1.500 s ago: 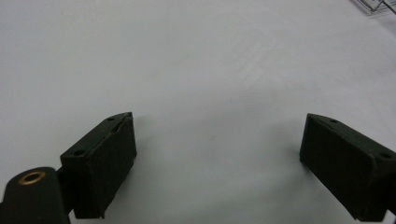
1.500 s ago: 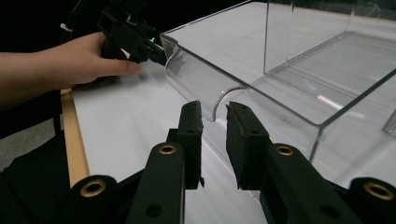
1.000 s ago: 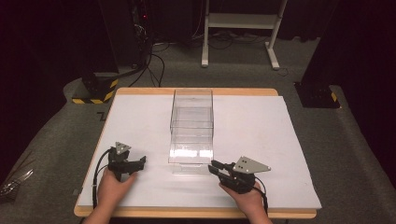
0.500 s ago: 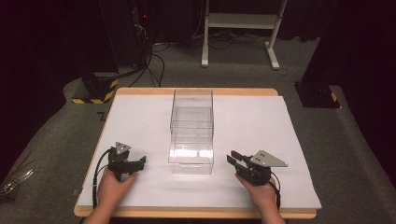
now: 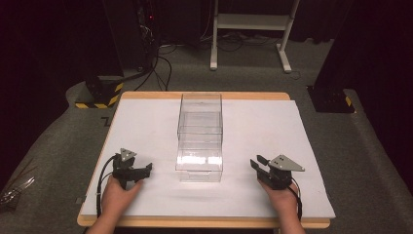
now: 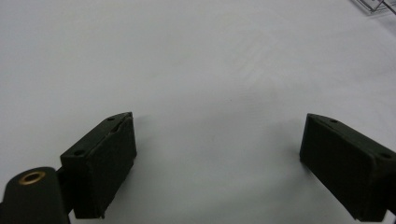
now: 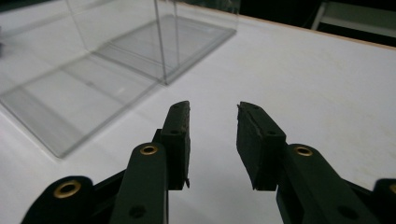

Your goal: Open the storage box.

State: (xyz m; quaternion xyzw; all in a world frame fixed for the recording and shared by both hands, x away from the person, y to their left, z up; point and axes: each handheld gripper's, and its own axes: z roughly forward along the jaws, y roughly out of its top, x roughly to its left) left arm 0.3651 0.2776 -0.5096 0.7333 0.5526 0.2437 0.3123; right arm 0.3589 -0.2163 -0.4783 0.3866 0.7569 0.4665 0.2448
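Both tools rest on the white surface (image 5: 146,112) in the high view: left tool (image 5: 147,168) and right tool (image 5: 255,162) flank the clear box (image 5: 200,139), well apart from it, near the front edge. Left gripper view: jaws wide, bare surface between. Right gripper view: jaws, just opening, hold nothing; box ahead-left.

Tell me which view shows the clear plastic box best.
The high view: the whole clear plastic box stands mid-table between the two grippers, nothing in front of it. The right gripper view catches part of its walls and base; the left gripper view shows a corner at the frame edge.
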